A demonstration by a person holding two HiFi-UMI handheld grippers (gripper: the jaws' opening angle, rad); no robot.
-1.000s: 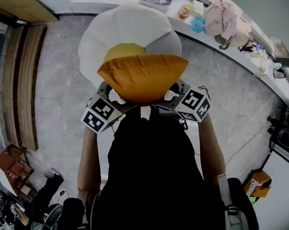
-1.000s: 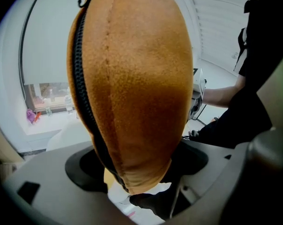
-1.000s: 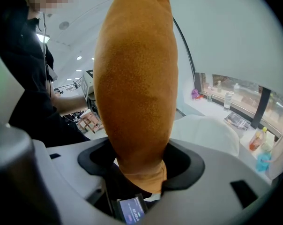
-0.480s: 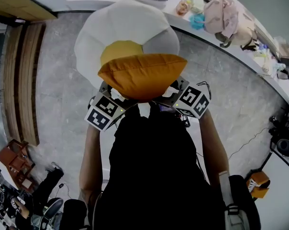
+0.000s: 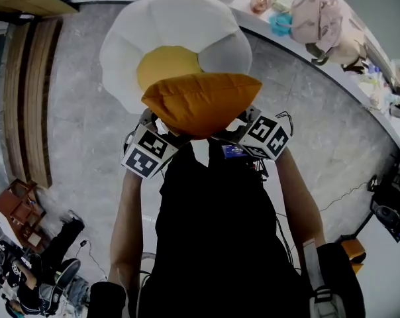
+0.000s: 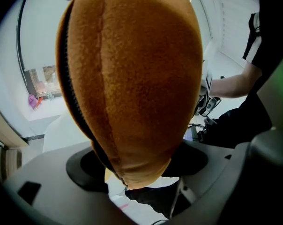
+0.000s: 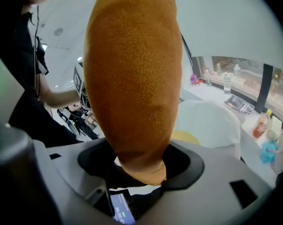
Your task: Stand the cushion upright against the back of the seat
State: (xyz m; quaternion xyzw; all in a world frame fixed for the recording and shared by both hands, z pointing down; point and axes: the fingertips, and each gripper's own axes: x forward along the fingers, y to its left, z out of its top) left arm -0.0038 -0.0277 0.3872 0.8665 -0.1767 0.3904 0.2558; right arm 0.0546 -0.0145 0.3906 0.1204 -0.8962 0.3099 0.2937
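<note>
Head view first: the plump orange fleece cushion (image 5: pixel 200 101) is up in the air in front of the person in the black top (image 5: pixel 220 230), lying flat-ish with its long side running left to right. The left gripper (image 5: pixel 149 121) has it at the near left corner and the right gripper (image 5: pixel 251 116) at the near right corner; the marker cubes sit just below the cushion on either side. Just beyond it is the rounded white egg-shaped seat (image 5: pixel 173 25) with a yellow pad (image 5: pixel 163 68) in the middle. The cushion overlaps the near edge of that pad from this angle. Grey stone-look floor (image 5: pixel 81 111) all around, and a white counter (image 5: pixel 332 71) on the far right with a beige bag (image 5: pixel 319 18) on it.

Left gripper view: the cushion (image 6: pixel 132 78) fills most of the frame, zip seam running down its left edge. Its bottom corner is pinched tight in the left gripper (image 6: pixel 134 179), jaws clamped right onto the fabric.

Right gripper view: same deal, the cushion (image 7: pixel 132 78) rises straight up out of the right gripper (image 7: pixel 144 172), whose jaws are squeezed on the lower corner. The white seat (image 7: pixel 212 121) shows past it on the right, clearly apart from the cushion, so it's not resting on it.
</note>
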